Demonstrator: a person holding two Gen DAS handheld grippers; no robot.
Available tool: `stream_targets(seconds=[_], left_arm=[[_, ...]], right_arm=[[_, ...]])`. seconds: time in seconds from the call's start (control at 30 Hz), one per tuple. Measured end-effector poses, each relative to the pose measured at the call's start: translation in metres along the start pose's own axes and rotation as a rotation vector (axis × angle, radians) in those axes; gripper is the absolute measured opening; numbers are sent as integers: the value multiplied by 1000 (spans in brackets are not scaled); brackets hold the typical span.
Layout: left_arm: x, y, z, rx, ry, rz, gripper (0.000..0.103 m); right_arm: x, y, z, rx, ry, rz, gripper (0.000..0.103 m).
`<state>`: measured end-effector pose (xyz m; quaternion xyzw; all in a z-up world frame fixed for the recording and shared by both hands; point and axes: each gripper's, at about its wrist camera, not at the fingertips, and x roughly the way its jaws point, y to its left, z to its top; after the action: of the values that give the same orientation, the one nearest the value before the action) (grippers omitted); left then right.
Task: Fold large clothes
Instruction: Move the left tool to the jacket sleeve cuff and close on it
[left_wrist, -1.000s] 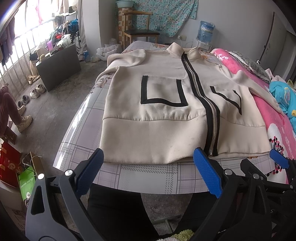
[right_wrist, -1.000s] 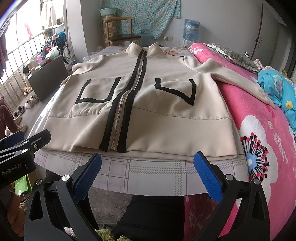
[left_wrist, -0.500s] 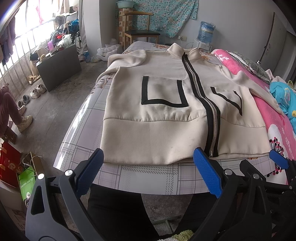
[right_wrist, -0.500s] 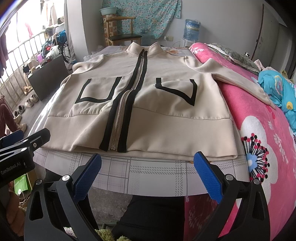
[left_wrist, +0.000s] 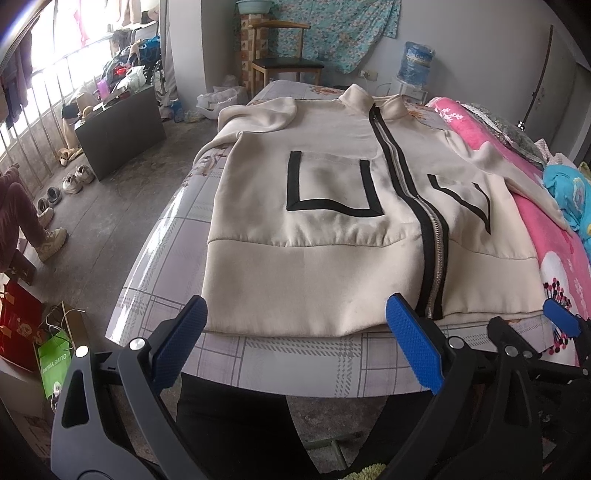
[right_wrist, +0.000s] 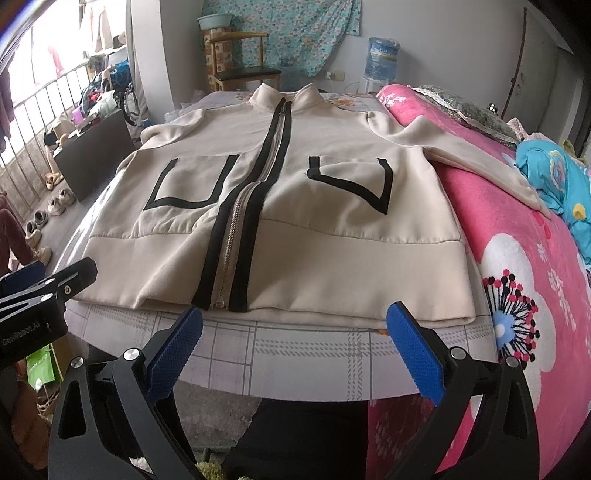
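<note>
A large cream zip jacket (left_wrist: 332, 240) with black trim and two outlined pockets lies flat, front up, on the checked bed sheet (left_wrist: 295, 358); it also shows in the right wrist view (right_wrist: 314, 229). Its collar points away from me and both sleeves spread out sideways. My left gripper (left_wrist: 295, 332) is open and empty, just short of the jacket's hem at its left half. My right gripper (right_wrist: 295, 332) is open and empty, just short of the hem at its right half. The right gripper's blue tip (left_wrist: 561, 321) shows in the left wrist view.
A pink flowered blanket (right_wrist: 535, 277) covers the bed's right side, with blue bedding (right_wrist: 561, 177) beyond. A dark cabinet (left_wrist: 118, 129), shoes (left_wrist: 74, 181) and a wooden chair (left_wrist: 284, 62) stand on the floor to the left. A green bag (left_wrist: 55, 362) sits near the bed's corner.
Both grippers have edged very slightly toward the jacket's hem. Both stay open and the jacket has not moved.
</note>
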<state>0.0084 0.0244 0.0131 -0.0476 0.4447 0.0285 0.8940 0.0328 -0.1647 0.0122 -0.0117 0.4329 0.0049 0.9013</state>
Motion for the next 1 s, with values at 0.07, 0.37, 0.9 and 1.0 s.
stream_targets(seconds=[0.07,0.37,0.9,1.0], left_arm=[[9,3,3,2,6,14,94],[47,28,7,-3,11,-99,94],[74,72,3,8,-17,-67,90],[80,71,1,32,15,-61,68]], right_arm=[[3,-3,3,7,3,3,97],[32,-38,6,61,55,-35,97],[45,-162,-2,228,28,-110,96],[47,-177,-8,269,42,-94,86]])
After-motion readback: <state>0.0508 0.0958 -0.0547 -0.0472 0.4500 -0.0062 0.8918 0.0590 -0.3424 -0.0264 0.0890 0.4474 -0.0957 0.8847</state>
